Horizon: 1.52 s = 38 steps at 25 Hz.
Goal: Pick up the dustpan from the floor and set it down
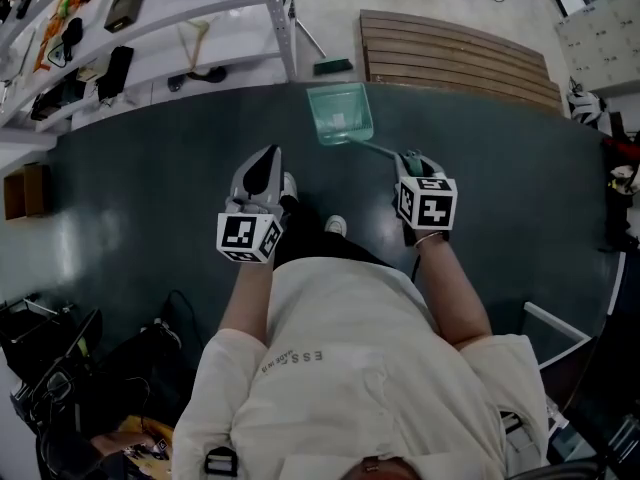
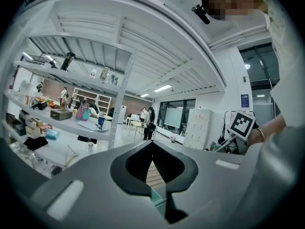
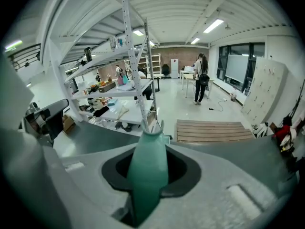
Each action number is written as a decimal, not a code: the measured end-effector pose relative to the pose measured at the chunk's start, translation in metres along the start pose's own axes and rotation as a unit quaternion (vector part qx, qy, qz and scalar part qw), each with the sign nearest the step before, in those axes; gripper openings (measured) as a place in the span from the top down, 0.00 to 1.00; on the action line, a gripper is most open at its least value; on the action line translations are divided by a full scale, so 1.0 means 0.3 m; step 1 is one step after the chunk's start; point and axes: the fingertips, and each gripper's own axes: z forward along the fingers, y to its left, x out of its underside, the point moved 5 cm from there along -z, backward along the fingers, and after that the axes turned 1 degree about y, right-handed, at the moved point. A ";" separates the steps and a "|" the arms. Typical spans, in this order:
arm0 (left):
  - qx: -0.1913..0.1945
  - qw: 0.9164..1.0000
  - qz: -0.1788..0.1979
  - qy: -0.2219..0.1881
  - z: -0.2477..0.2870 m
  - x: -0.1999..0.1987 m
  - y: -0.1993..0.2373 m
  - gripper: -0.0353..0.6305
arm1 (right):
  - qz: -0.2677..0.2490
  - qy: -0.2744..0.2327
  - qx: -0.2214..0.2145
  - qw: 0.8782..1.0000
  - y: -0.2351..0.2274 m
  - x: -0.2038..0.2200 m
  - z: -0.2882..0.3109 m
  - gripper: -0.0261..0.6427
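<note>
The teal dustpan (image 1: 340,113) juts out ahead of me over the far edge of the dark floor mat (image 1: 150,168), its thin handle running back to my right gripper (image 1: 408,158). That gripper is shut on the handle. In the right gripper view the teal handle (image 3: 147,171) fills the gap between the jaws, and the pan shows edge-on beyond them. My left gripper (image 1: 264,171) hovers to the left at about the same height. Its dark fingertips meet with nothing between them, as the left gripper view (image 2: 152,144) also shows.
A white shelving rack (image 1: 150,28) loaded with small items stands at the far left. A slatted wooden platform (image 1: 450,58) lies at the far right, with a small dark green object (image 1: 332,66) beside the rack's post. A cardboard box (image 1: 25,190) sits at left, and cables lie behind me.
</note>
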 end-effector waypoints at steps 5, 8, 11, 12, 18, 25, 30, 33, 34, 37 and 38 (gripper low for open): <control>0.003 1.000 -0.007 0.006 -0.001 0.010 -0.002 0.92 | 0.005 0.000 0.004 1.000 -0.004 0.006 -0.006 0.85; 0.005 1.000 -0.008 0.012 0.002 0.022 0.009 0.92 | 0.007 0.003 0.008 1.000 0.004 0.015 0.012 0.85; 0.007 1.000 -0.009 0.018 0.027 0.025 0.036 0.92 | 0.005 0.010 0.010 1.000 0.016 0.008 0.048 0.85; 0.008 1.000 -0.008 0.021 0.039 0.025 0.049 0.92 | 0.006 0.013 0.011 1.000 0.021 0.002 0.068 0.85; 0.019 0.999 -0.012 0.038 0.121 0.031 0.139 0.92 | 0.018 0.044 0.015 0.999 0.031 -0.040 0.239 0.85; 0.021 0.997 -0.036 0.067 0.243 0.089 0.316 0.92 | 0.020 0.092 0.028 0.995 0.094 -0.064 0.573 0.85; 0.021 0.995 -0.054 0.084 0.354 0.149 0.448 0.92 | 0.031 0.120 0.044 0.991 0.127 -0.061 0.814 0.85; 0.020 0.994 -0.061 0.087 0.415 0.179 0.498 0.92 | 0.039 0.133 0.049 0.989 0.136 -0.058 0.912 0.85; 0.021 0.994 -0.063 0.086 0.436 0.184 0.510 0.92 | 0.041 0.136 0.051 0.989 0.136 -0.060 0.937 0.85; 0.023 0.993 -0.072 0.086 0.494 0.203 0.544 0.92 | 0.040 0.146 0.057 0.987 0.136 -0.060 0.998 0.85; 0.024 0.993 -0.074 0.089 0.509 0.211 0.554 0.92 | 0.037 0.147 0.057 0.987 0.141 -0.056 1.017 0.85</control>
